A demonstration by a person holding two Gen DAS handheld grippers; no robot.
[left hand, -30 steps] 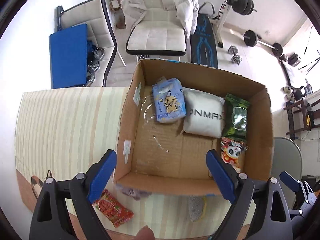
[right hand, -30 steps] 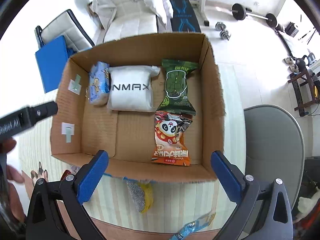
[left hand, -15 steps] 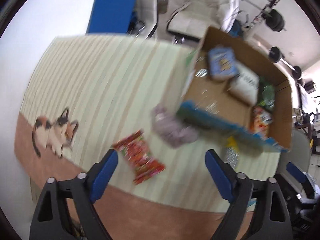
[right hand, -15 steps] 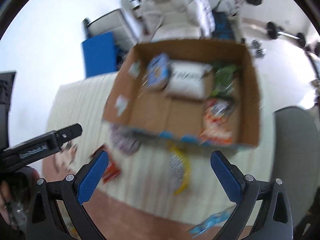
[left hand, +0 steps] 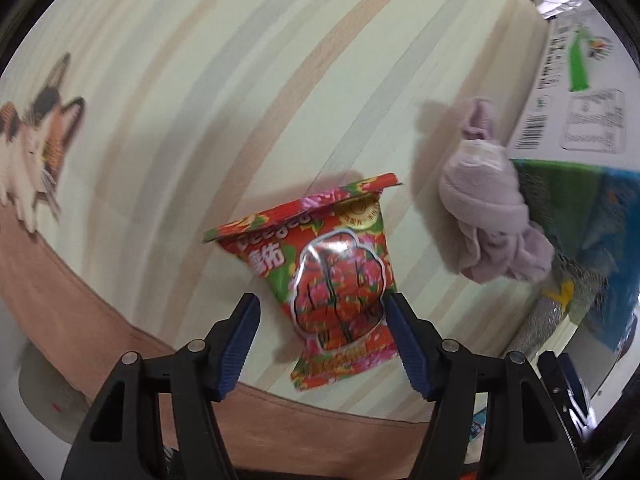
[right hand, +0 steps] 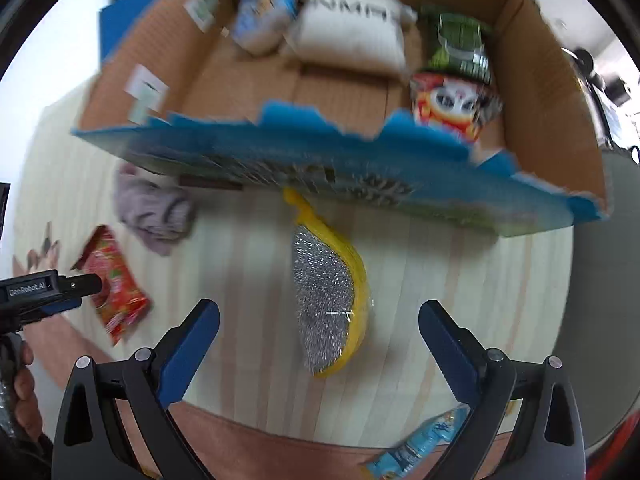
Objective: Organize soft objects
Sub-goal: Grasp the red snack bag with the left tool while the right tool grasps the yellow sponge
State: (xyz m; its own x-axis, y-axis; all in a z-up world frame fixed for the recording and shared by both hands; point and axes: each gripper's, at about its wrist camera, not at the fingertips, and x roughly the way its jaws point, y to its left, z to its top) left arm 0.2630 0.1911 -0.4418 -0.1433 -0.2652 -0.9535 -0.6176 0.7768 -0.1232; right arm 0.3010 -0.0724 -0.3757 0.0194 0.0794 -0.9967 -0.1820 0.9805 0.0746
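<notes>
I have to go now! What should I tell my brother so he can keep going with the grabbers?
Left gripper: open, around the red snack bag on the mat, not squeezing.
Right gripper: open, above the silver scrubber.
Done: four packs already in the box.
Left on the mat: red snack bag, purple cloth by the box, scrubber, blue packet at the near edge.

Red snack packet flat on striped mat; crumpled lilac cloth right of it, against box.
</notes>
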